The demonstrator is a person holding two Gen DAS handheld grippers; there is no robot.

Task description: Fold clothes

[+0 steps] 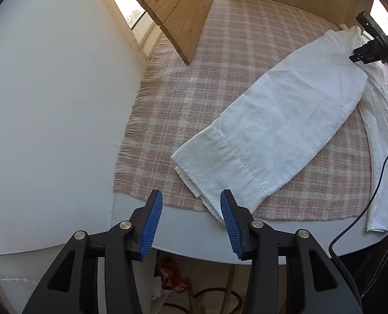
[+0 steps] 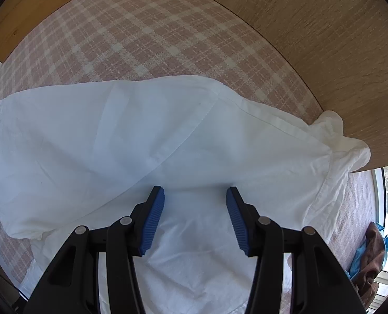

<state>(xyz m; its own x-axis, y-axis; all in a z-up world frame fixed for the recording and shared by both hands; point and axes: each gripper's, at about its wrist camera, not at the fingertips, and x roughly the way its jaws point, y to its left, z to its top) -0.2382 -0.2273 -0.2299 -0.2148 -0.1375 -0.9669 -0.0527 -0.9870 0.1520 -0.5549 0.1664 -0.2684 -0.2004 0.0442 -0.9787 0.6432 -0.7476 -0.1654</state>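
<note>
My two claws hang over a white table (image 1: 50,120) covered in part by a pink checked blanket (image 1: 194,99). A white garment (image 1: 285,120) lies on the blanket, folded into a long narrow band that runs from the table's near edge, by my left claw (image 1: 191,204), toward the far right corner, where my right claw (image 1: 361,56) hovers over its other end.

What could go wrong, as I judge it: the hemmed end of the band (image 1: 220,164) shows several loose layers fanned out just beside the blanket's near edge. If my left claw pinches only the top layer, the fold would likely peel apart as I lift. At the far end, bunched cloth (image 2: 345,141) presses against a wooden panel (image 2: 324,39); pulling there could drag the whole band crooked. The blanket itself may slide or get pinched with the garment.

My left claw is about half open and holds nothing; its blue pads (image 1: 152,225) sit apart over the blanket's near edge, the right-hand pad just over the garment's lowest corner, whether touching it I cannot tell. My right claw (image 2: 195,209) is also about half open, empty, pointing down at the white cloth, with the garment spread beneath and between its pads.
</note>
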